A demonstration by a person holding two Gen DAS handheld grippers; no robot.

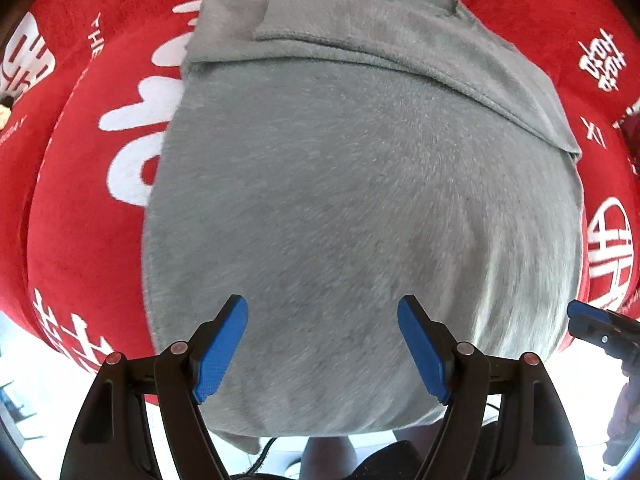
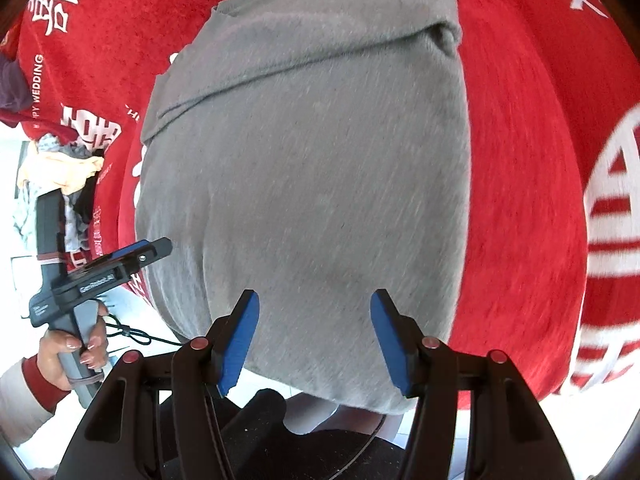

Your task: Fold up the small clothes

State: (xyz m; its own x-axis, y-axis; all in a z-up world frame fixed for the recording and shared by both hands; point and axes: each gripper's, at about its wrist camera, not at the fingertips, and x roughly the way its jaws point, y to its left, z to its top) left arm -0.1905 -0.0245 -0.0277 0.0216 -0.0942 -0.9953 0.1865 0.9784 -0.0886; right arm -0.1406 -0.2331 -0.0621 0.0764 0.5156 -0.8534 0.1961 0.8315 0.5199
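Note:
A grey fleecy garment (image 1: 352, 200) lies flat on a red cloth with white characters (image 1: 92, 208); its sleeves are folded across the far part. It also shows in the right wrist view (image 2: 312, 184). My left gripper (image 1: 322, 344) is open and empty above the garment's near hem. My right gripper (image 2: 314, 338) is open and empty above the near hem too. The right gripper shows at the right edge of the left wrist view (image 1: 592, 326). The left gripper, held in a hand, shows at the left of the right wrist view (image 2: 132, 258).
The red cloth (image 2: 520, 184) covers the table to its near edge, where the hem hangs over. A pile of mixed small clothes (image 2: 60, 172) sits at the left beyond the cloth. A dark purple item (image 2: 12, 84) lies at the far left.

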